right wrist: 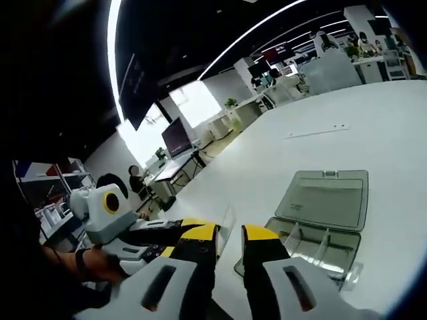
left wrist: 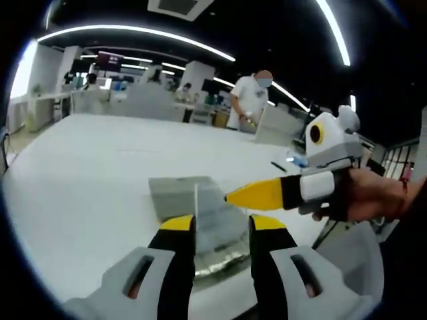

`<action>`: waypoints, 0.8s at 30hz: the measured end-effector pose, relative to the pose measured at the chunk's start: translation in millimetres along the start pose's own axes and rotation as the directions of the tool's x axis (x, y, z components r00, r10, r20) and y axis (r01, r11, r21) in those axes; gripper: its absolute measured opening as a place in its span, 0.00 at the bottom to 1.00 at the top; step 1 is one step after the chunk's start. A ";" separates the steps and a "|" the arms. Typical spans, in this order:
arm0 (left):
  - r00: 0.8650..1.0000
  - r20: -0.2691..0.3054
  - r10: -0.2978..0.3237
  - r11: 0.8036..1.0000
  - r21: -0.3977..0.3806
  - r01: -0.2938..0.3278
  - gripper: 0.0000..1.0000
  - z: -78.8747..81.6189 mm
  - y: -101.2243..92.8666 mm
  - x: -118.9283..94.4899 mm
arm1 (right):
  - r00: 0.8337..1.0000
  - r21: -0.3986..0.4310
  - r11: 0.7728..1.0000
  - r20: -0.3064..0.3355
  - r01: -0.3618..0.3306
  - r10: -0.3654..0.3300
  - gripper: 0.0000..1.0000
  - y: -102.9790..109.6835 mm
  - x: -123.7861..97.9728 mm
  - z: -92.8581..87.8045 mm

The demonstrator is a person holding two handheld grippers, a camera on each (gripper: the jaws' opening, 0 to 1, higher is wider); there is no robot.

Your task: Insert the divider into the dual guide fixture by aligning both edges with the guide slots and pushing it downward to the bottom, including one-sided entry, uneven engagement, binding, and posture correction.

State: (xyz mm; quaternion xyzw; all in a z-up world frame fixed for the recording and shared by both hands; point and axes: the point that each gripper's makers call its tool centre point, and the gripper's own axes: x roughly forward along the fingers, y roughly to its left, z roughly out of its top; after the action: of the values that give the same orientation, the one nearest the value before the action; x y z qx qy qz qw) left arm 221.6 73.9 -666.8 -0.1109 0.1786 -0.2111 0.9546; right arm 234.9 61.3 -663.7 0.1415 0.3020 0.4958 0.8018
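Divider, thin clear plastic sheet, held between right claw jaws, well off the open translucent compartment box at 3 o'clock on white tabletop. Left claw narrow astride box. Square both edges before pushing.

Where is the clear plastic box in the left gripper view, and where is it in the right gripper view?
Left gripper view: the clear plastic box sits low in the centre, just beyond the view's own jaws.
Right gripper view: the box is lower right of centre, with its lid lying open behind it.
Shared landmark: the white table it rests on.
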 end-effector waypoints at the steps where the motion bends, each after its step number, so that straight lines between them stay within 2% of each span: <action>1: 1.000 0.001 -0.001 1.000 -0.001 0.001 0.29 0.2 -0.2 0.1 | 1.000 0.001 1.000 0.001 0.000 0.000 0.09 0.0 0.0 0.0; 8: 1.000 -0.001 -0.005 1.000 0.000 0.005 0.29 0.2 -1.5 0.5 | 1.000 0.021 1.000 0.011 -0.002 0.002 0.06 0.5 0.6 2.3; 10: 1.000 -0.003 -0.004 1.000 -0.001 0.004 0.29 -0.3 -1.6 0.5 | 1.000 0.029 1.000 0.009 -0.007 0.007 0.00 1.4 0.8 1.8; 11: 1.000 -0.003 -0.003 1.000 -0.001 0.003 0.27 -0.5 -1.6 0.6 | 1.000 0.038 0.999 0.007 -0.014 0.013 0.00 2.8 0.5 1.7; 13: 1.000 -0.005 -0.014 1.000 0.002 0.014 0.10 -0.6 -3.0 -0.1 | 1.000 0.048 0.999 0.021 -0.012 0.011 0.00 2.0 0.2 5.1; 14: 1.000 0.003 -0.016 1.000 -0.010 0.016 0.14 0.4 -3.8 0.4 | 1.000 0.047 0.999 0.021 -0.009 0.008 0.00 1.4 0.0 5.6; 15: 1.000 0.003 -0.013 1.000 -0.006 0.013 0.22 0.1 -3.8 0.9 | 1.000 0.042 0.999 0.022 -0.005 0.004 0.00 1.2 0.0 5.3; 16: 1.000 -0.007 -0.008 1.000 0.010 0.008 0.26 -1.4 -4.0 1.6 | 1.000 0.030 1.000 0.020 0.001 -0.002 0.00 0.4 -0.4 4.9; 18: 1.000 -0.026 -0.011 1.000 0.029 0.012 0.24 -4.3 -4.6 1.7 | 1.000 0.026 1.000 0.017 0.002 -0.003 0.00 0.5 -0.9 3.8; 24: 1.000 -0.026 -0.009 0.999 0.032 0.010 0.25 -4.8 -3.9 1.5 | 1.000 0.020 1.000 0.012 0.003 -0.004 0.00 0.2 -1.4 1.7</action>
State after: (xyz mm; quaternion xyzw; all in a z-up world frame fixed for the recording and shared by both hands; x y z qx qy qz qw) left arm 219.6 69.2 -670.6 -0.0936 0.1872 -0.2200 0.9528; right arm 235.3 60.3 -661.8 0.1521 0.3023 0.4904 0.8031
